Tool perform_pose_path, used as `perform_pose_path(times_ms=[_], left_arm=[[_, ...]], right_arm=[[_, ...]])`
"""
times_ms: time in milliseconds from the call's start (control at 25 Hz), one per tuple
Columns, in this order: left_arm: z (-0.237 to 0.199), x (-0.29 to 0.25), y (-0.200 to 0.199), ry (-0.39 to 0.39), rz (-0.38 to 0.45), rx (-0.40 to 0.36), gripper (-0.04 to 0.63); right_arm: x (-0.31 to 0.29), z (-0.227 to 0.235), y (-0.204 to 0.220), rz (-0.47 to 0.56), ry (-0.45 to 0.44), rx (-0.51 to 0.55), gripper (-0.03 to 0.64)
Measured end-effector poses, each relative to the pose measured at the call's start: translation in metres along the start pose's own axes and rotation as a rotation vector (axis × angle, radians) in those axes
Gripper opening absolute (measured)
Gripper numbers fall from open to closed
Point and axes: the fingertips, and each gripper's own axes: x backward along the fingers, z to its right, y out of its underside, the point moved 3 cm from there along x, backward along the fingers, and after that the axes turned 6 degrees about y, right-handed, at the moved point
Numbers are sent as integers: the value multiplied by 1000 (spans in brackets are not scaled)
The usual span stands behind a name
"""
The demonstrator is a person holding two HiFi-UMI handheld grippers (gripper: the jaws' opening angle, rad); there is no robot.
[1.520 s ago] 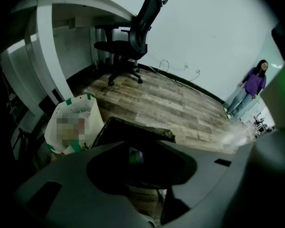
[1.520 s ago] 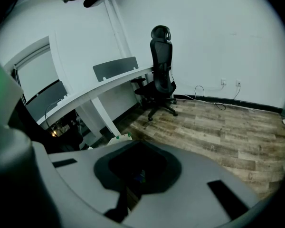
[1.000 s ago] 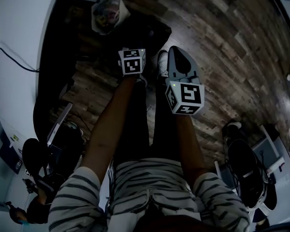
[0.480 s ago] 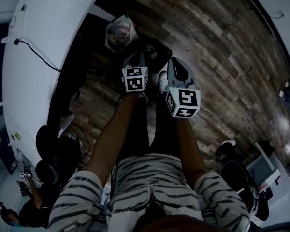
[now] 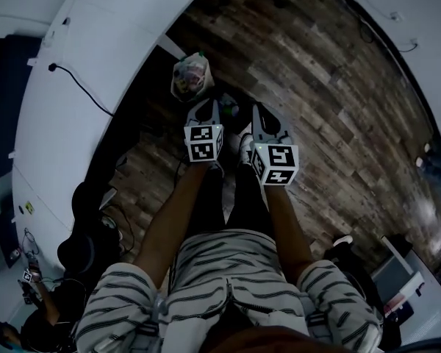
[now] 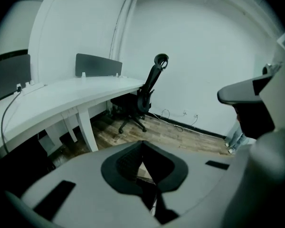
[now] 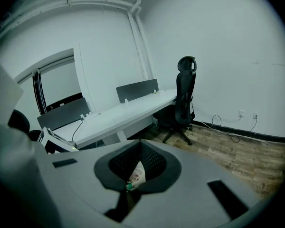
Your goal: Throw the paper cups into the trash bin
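Two empty grippers raised above the bin

Both the left gripper and the right gripper have their jaws pressed together on nothing. Their cubes show only square black-and-white markers. The trash bin, holding pale litter, stands on the floor beside the surface. It looks smaller and farther below than a second ago.

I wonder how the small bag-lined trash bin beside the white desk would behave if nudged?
The small trash bin lined with a pale plastic bag looks light, so it would probably slide or tip on the wooden plank floor. Its loose liner seems floppy and would likely crumple.
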Motion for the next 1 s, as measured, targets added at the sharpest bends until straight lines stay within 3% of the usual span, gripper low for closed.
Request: perform_pose_path(times_ms=[480, 1000], left_arm=[[23, 75, -71, 7, 148, -5, 23], [34, 139, -116, 6, 257, -52, 23]], right_arm=[[37, -22, -44, 49, -47, 28, 17], [66, -37, -86, 118, -61, 77, 18]])
